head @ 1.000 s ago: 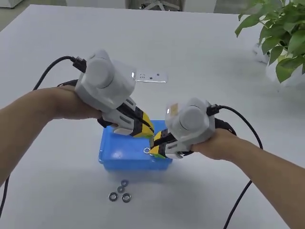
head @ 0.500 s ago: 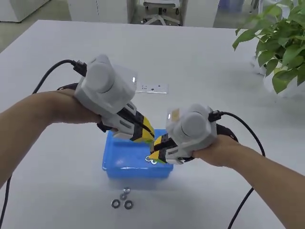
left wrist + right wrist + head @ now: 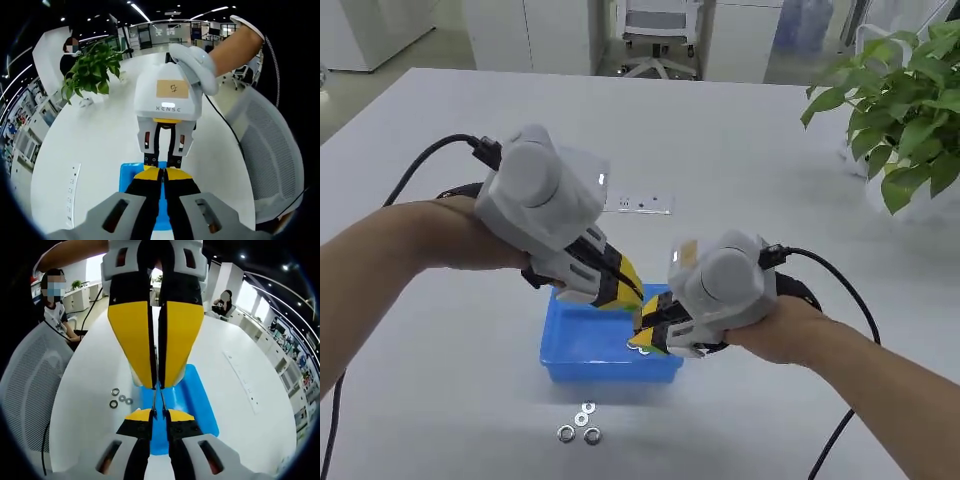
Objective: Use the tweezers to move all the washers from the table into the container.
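Now, left tool (image 3: pixel 616 290): jaws pressed together, tips over the blue container (image 3: pixel 570 364), nose to nose with the right tool (image 3: pixel 642 342); whether they pinch anything, I cannot tell.
Jaws of right tool: clenched on the thin metal tweezers (image 3: pixel 158 399), which reach forward to the tips of the left tool.
Place of washers (image 3: pixel 579 426): a few small rings in a tight group on the white desk (image 3: pixel 750 170), just outside the container's near wall, apart from both tools; in the right gripper view, left of the tweezers.
Place of container: on the desk, under both tools.
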Demonstrator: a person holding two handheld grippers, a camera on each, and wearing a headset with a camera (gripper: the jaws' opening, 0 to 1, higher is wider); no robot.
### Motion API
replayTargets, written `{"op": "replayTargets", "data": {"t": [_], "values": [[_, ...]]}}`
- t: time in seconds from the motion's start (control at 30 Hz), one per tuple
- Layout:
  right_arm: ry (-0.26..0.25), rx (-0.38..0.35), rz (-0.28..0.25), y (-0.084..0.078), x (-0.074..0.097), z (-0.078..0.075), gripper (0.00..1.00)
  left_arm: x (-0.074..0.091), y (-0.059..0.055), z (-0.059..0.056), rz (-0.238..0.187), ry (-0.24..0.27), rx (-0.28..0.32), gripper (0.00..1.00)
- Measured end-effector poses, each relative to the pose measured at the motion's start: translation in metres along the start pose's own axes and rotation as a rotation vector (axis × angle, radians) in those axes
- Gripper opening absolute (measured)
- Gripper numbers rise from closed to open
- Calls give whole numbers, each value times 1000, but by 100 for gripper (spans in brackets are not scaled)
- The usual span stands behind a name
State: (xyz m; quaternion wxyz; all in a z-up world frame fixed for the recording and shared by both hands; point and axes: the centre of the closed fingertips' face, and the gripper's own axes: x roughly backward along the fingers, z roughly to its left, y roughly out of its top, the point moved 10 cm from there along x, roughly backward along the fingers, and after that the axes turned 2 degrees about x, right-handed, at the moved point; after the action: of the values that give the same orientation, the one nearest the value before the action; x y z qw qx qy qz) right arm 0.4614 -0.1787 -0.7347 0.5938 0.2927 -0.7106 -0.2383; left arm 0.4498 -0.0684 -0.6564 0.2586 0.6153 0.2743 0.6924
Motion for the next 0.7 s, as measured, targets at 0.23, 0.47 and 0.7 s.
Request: {"op": "replayTargets", "data": {"t": [0.23, 0.47, 0.7], "values": [[9, 5, -2, 3, -2, 14, 12, 3, -3, -13, 5, -1, 1, 5], [26, 8, -5, 5, -7, 29, 12, 4, -10, -29, 7, -1, 15, 5], [39, 9, -8, 6, -14, 42, 12, 4, -17, -40, 15, -9, 26, 5]]}}
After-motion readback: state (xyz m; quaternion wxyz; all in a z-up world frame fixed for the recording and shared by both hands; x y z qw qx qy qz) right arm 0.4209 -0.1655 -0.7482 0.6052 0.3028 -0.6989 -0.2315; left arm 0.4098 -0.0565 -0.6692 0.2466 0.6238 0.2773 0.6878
